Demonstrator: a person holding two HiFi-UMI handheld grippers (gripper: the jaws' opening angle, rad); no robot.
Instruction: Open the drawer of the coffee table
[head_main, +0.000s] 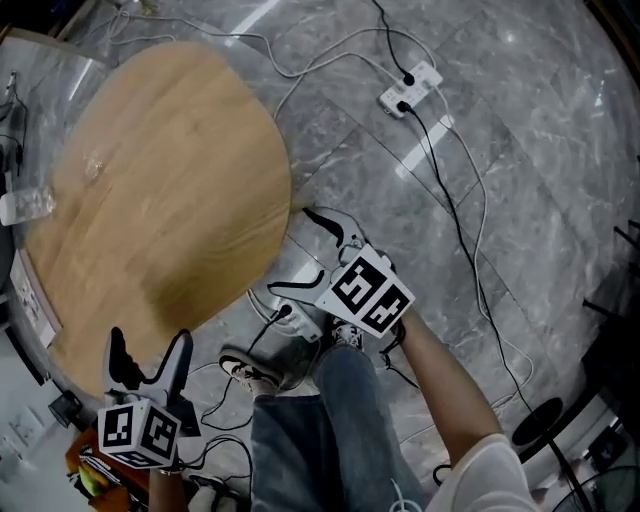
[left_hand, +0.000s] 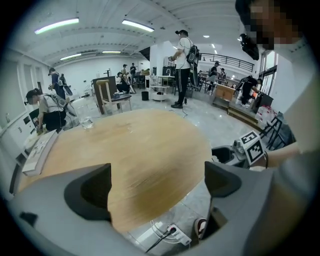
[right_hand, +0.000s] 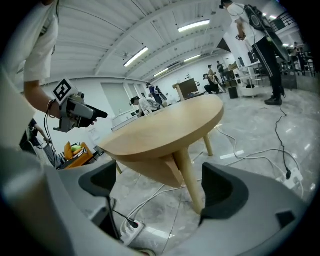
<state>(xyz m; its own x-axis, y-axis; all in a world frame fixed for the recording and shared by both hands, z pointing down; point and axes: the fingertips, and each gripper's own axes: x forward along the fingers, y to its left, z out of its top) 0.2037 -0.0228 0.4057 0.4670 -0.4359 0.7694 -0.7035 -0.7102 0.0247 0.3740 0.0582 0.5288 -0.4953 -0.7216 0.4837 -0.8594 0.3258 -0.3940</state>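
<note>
Head view: the round light-wood tabletop (head_main: 160, 190) conceals its own legs and underside; no drawer front can be made out. A clear object (head_main: 25, 205) at the left edge is cut off, kind undetermined. Right gripper view, lower left: a white power strip (right_hand: 131, 227) is partly hidden behind the near grey jaw.

The hall is being lit brightly and evenly from above by long ceiling strip lights (left_hand: 56, 25), which are showing as white bars toward 11 and 12 o'clock in both gripper views. Their glare is being thrown back in pale streaks by the polished floor (head_main: 540, 150) toward 1 o'clock in the head view. A faint, soft shadow is being cast across the tabletop (head_main: 160, 180) near its 6 o'clock edge. All three pictures are being bent by wide-angle lenses and darkened at the corners. The left tongs (left_hand: 157, 185) and right tongs (right_hand: 159, 182) are being rendered soft, close to the lens.
</note>
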